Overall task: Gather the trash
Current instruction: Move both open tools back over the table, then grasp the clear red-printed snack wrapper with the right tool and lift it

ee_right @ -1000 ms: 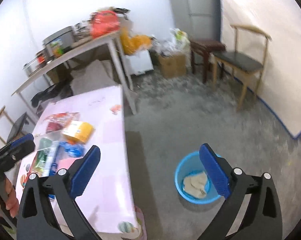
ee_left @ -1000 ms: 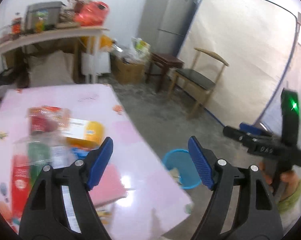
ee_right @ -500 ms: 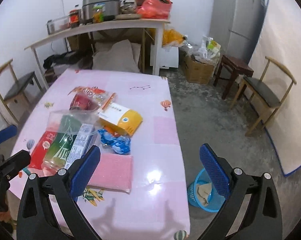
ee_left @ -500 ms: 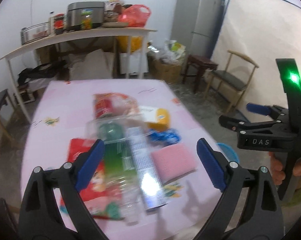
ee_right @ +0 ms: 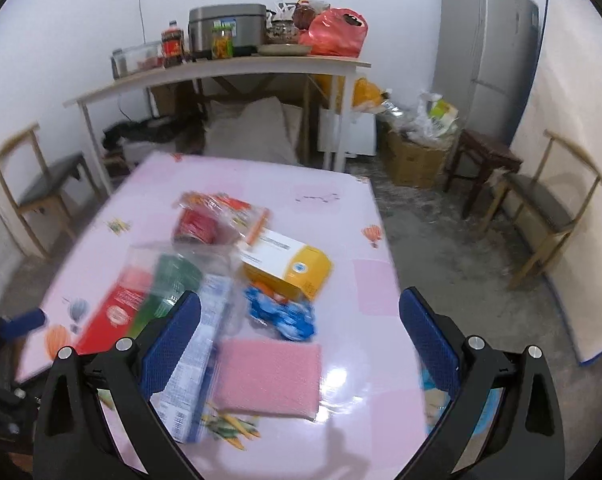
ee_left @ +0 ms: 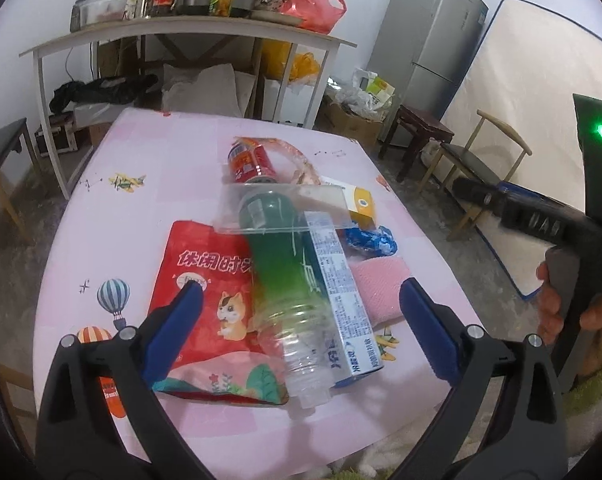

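A pile of trash lies on the pink table (ee_left: pixel 141 208): a red snack bag (ee_left: pixel 209 308), a green plastic bottle (ee_left: pixel 285 280), a white and blue carton (ee_left: pixel 341 292), a pink sponge pad (ee_left: pixel 381 284), a blue wrapper (ee_left: pixel 371 240), a yellow box (ee_left: pixel 359 204) and a red can (ee_left: pixel 251 160). My left gripper (ee_left: pixel 301 320) hovers just above the bottle and bag; its jaws are opening and its pads press on nothing. My right gripper (ee_right: pixel 301 340) stands open over the pink pad (ee_right: pixel 269 376), empty.
A blue bin (ee_right: pixel 433 392) sits on the floor off the table's right edge, mostly hidden behind my right finger. Beyond the table stand a cluttered white shelf table (ee_right: pixel 229 68), a fridge (ee_right: pixel 485 40), a stool and wooden chairs (ee_right: pixel 549 200).
Both views swung from the floor and the blue bin over to the table. My left gripper dropped closer to the trash pile and its jaws spread wider.
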